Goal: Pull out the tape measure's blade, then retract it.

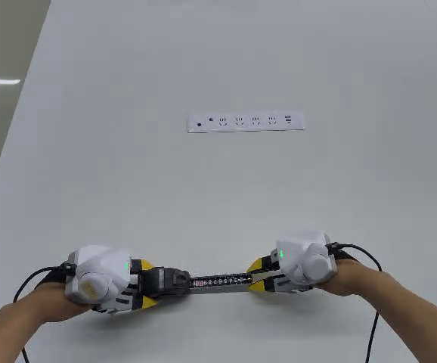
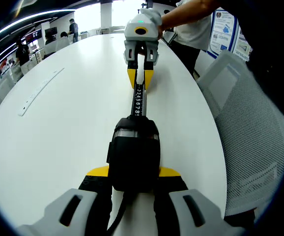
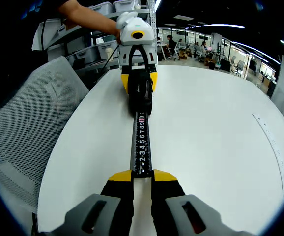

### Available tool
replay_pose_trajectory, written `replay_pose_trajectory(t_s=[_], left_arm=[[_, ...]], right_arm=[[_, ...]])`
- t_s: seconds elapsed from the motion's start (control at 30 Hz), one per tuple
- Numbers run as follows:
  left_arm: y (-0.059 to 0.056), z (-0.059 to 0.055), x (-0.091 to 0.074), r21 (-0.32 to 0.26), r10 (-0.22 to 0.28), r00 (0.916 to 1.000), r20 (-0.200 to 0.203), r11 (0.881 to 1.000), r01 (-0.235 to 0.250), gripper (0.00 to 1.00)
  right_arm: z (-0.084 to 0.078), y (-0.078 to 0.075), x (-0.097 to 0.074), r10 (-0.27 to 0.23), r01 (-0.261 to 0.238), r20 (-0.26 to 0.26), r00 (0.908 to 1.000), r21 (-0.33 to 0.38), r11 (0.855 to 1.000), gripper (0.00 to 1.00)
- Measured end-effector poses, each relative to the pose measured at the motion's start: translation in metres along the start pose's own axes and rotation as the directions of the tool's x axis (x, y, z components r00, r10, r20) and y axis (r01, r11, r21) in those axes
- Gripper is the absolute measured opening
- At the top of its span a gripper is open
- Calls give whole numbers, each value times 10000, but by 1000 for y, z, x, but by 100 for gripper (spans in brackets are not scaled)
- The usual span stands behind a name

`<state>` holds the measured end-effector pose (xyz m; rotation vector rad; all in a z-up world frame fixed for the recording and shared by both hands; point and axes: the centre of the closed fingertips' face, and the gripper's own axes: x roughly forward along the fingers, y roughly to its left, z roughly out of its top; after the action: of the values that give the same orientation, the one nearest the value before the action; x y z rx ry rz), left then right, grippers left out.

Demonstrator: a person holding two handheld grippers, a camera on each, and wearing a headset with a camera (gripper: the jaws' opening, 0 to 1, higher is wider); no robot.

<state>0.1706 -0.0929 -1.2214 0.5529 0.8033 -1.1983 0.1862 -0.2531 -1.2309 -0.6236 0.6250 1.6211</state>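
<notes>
Black tape measure case (image 2: 134, 147) sits at the near edge of the white table (image 1: 203, 189), clamped in the left gripper (image 2: 133, 173). Its blade (image 3: 142, 147), digits 2 to 9 legible, runs straight to the right gripper (image 3: 142, 178), which pinches the tip. Both grippers are level, facing each other.

Head view looks down; 2 gripper views oppose along the blade (image 3: 142, 145).
</notes>
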Motion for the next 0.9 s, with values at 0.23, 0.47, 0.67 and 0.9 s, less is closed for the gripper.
replay_pose_trajectory(t_s=[0.23, 0.47, 0.67, 0.9], left_arm=[[0, -1, 0, -8, 2, 10000, -20, 10000, -2, 28], [0, -1, 1, 8, -13, 10000, -59, 10000, 14, 28], [0, -1, 1, 14, -35, 10000, -91, 10000, 35, 28], [-1, -1, 1, 30, -43, 9999, -123, 10000, 44, 28]], right_arm=[[-6, 0, -5, -44, 44, -8, 10000, 25, 10000, 10], [-12, 0, -9, -69, 69, -42, 10000, 45, 10000, 10], [-16, 0, -13, -116, 116, -78, 9999, 52, 9999, 10], [-21, 0, -19, -153, 154, -133, 9998, 117, 9998, 10]])
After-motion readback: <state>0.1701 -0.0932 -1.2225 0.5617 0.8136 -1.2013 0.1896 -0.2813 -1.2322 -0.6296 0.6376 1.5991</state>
